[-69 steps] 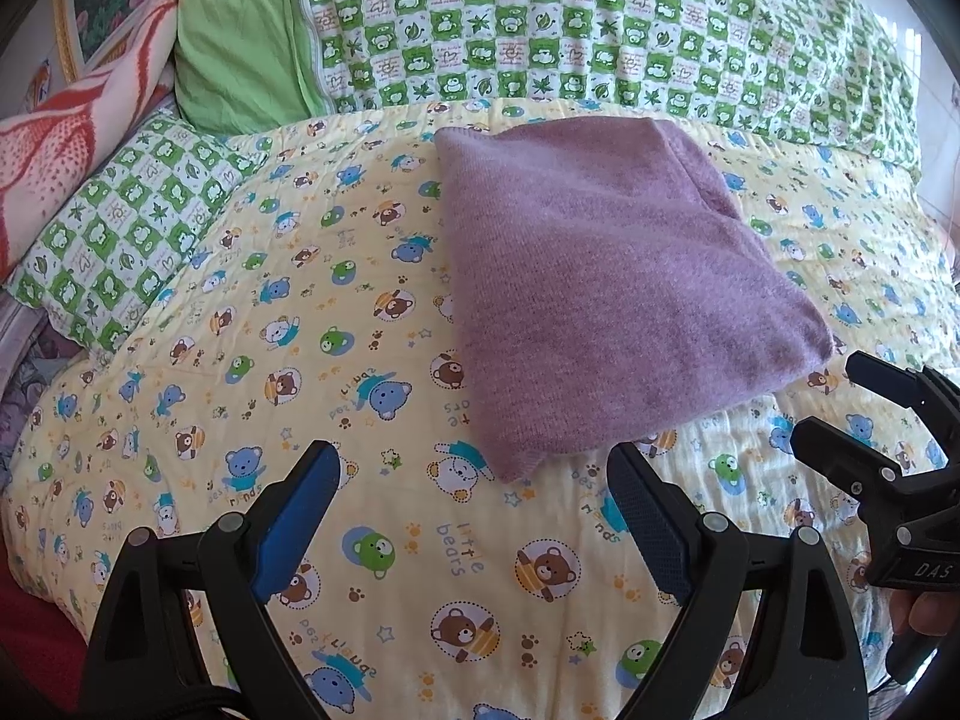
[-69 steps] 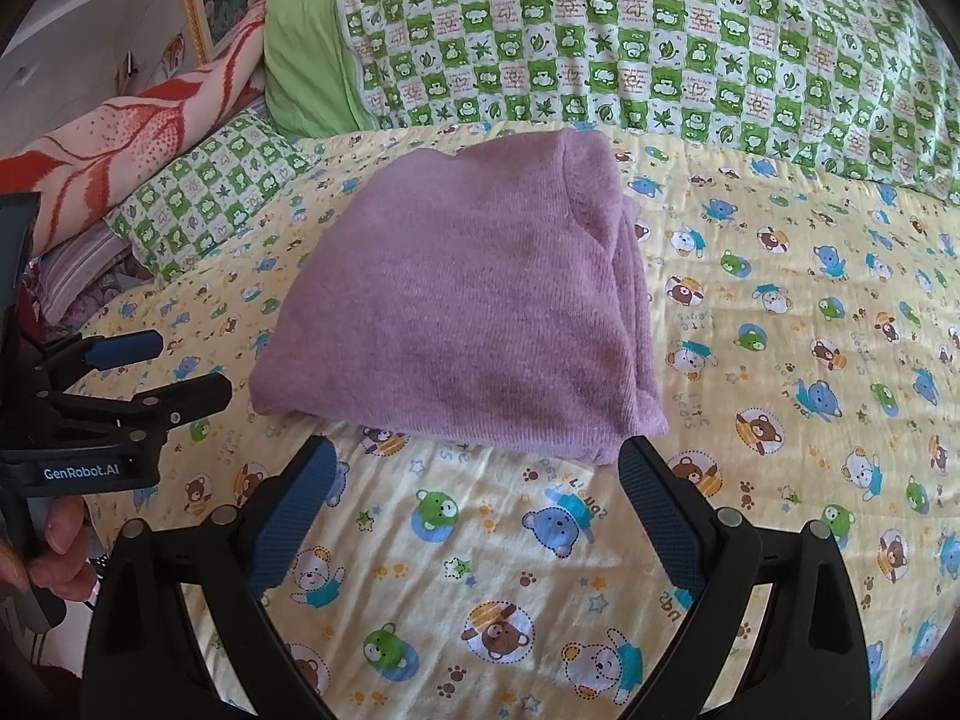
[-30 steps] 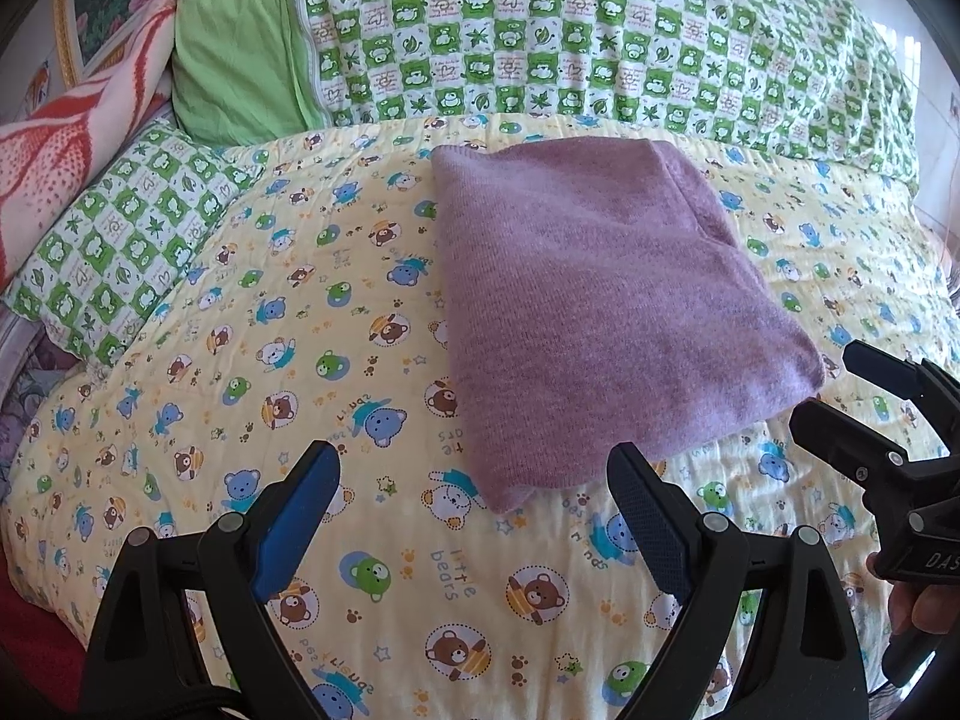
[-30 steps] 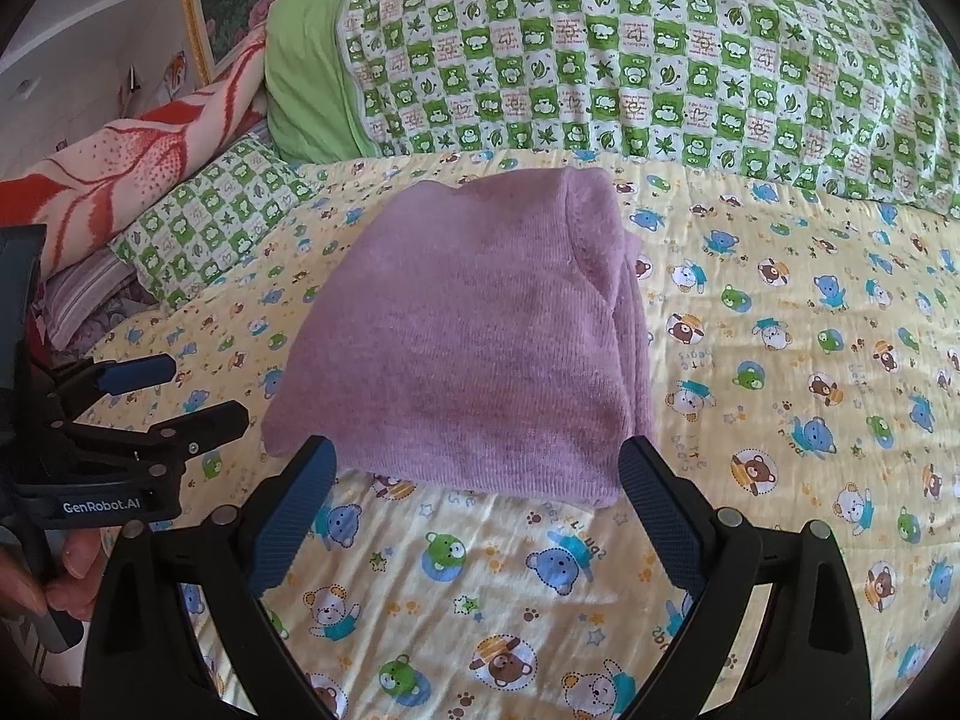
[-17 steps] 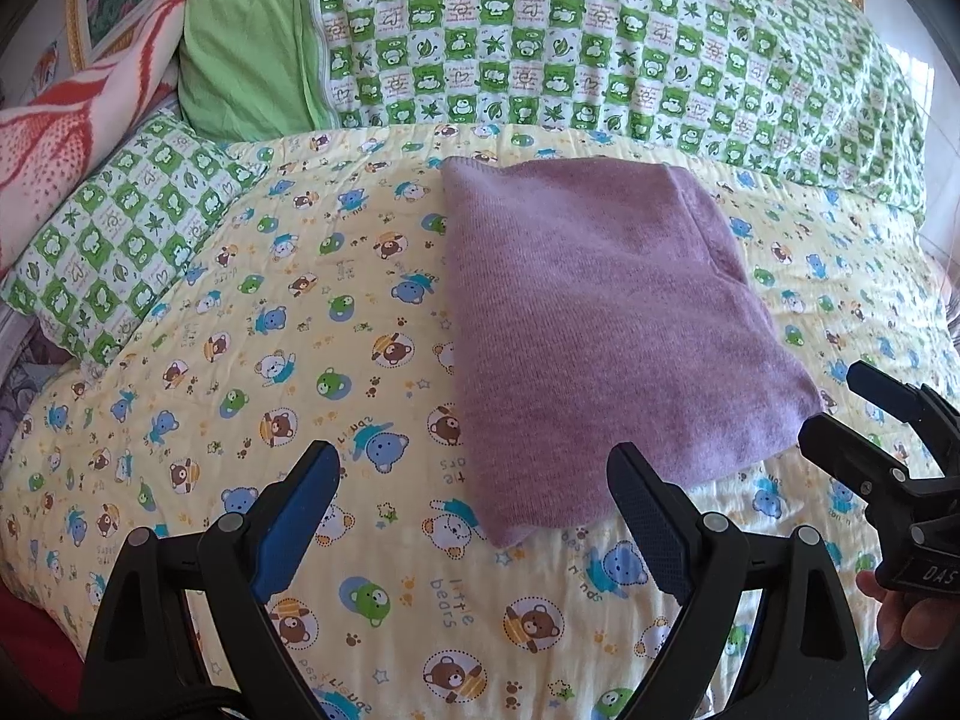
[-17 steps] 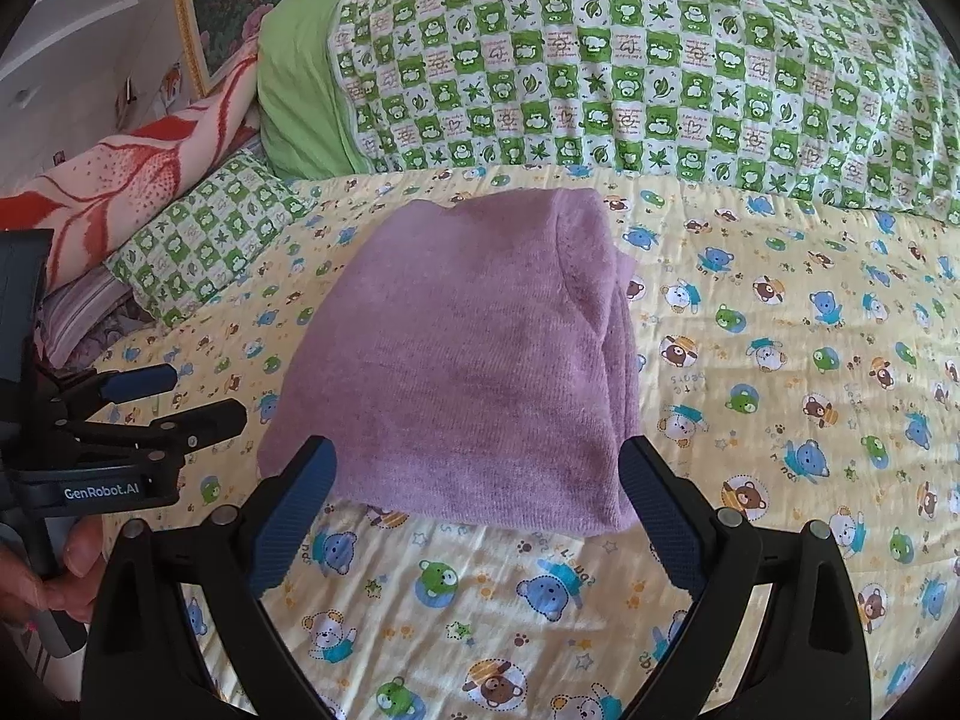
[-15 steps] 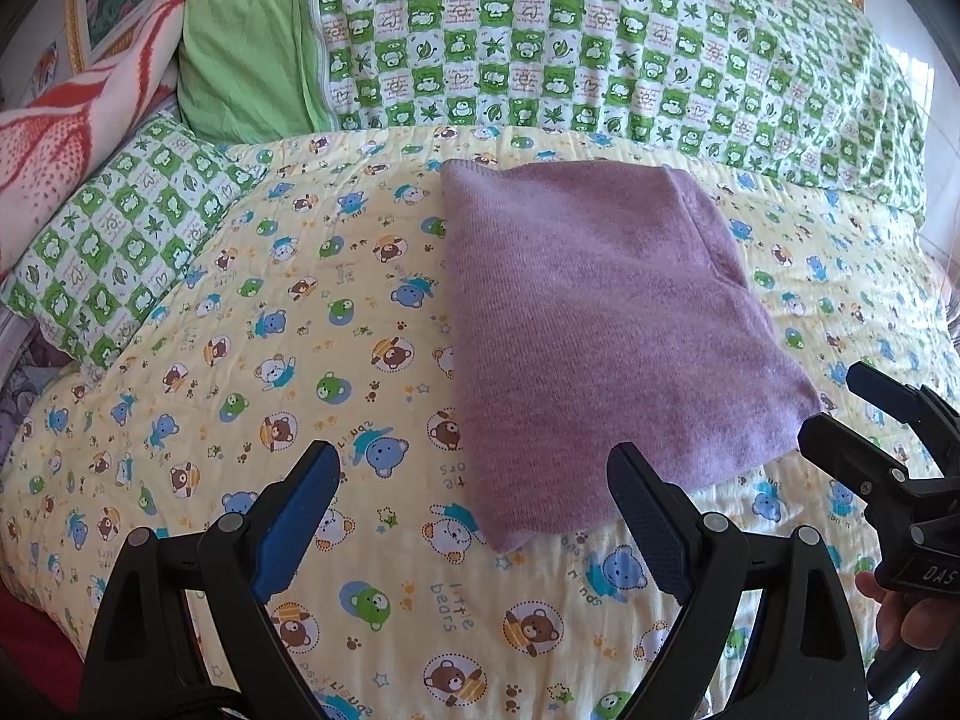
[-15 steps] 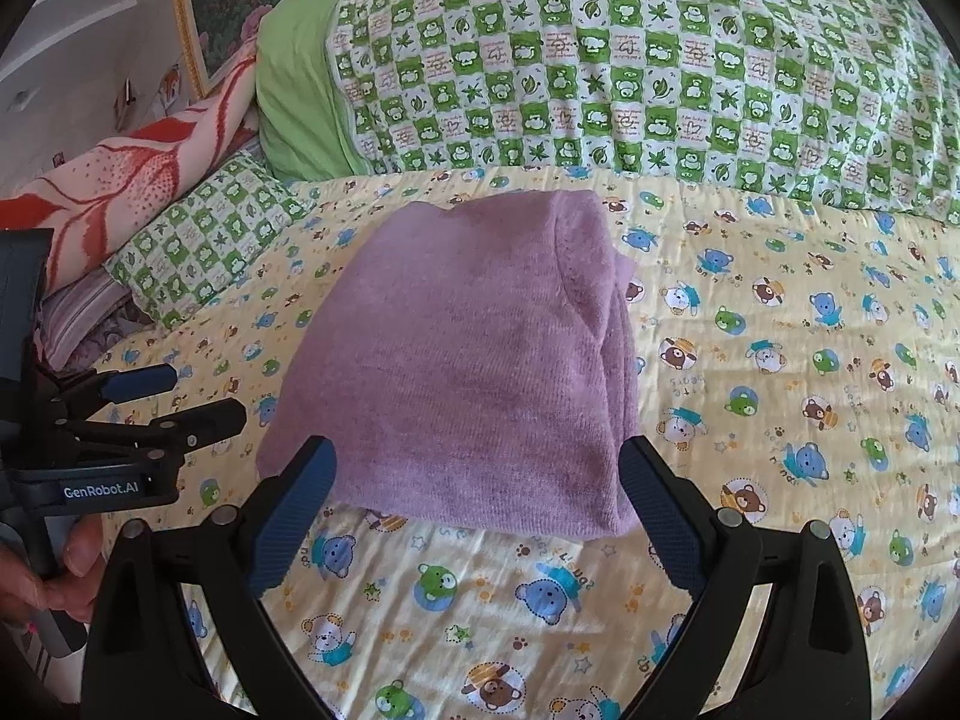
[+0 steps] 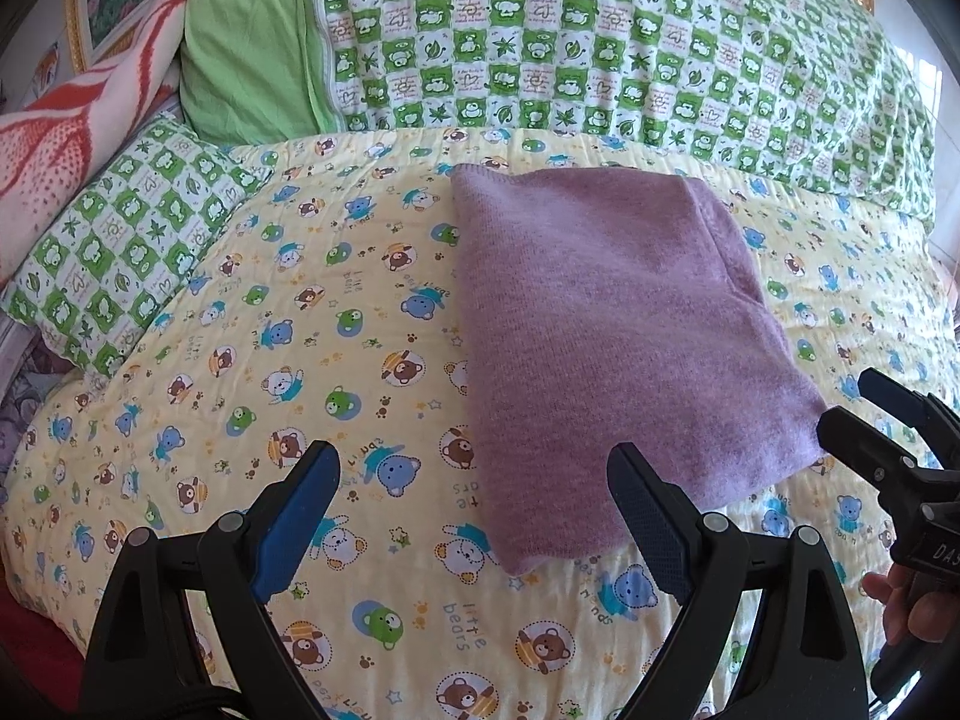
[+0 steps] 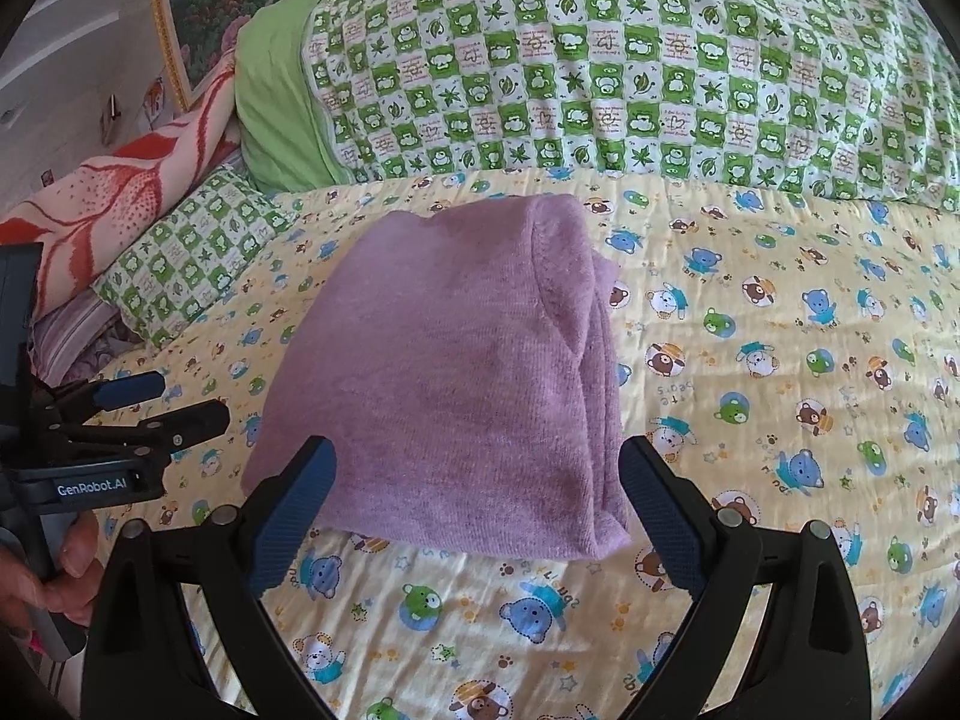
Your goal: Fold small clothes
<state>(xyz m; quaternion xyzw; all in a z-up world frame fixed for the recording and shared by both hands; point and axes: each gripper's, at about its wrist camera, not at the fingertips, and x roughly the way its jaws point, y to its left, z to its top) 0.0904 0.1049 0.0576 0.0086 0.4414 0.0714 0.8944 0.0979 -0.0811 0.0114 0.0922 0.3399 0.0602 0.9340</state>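
Observation:
A purple knit garment (image 9: pixel 606 330) lies folded into a rectangle on the yellow bear-print bedspread (image 9: pixel 270 360); it also shows in the right wrist view (image 10: pixel 468 372). My left gripper (image 9: pixel 474 468) is open and empty, held above the bedspread just short of the garment's near left corner. My right gripper (image 10: pixel 477 462) is open and empty, held just short of the garment's near edge. Each gripper shows in the other's view, the right one (image 9: pixel 864 414) at the garment's right corner, the left one (image 10: pixel 162 402) to its left.
A green checked quilt (image 9: pixel 600 48) and a plain green pillow (image 9: pixel 246 54) lie along the back. A small checked pillow (image 9: pixel 114 240) and a red-and-white blanket (image 9: pixel 54 138) lie at the left. The bedspread (image 10: pixel 780 360) stretches to the right of the garment.
Both grippers have drawn back and risen slightly from the folded garment, staying open. The garment has not moved.

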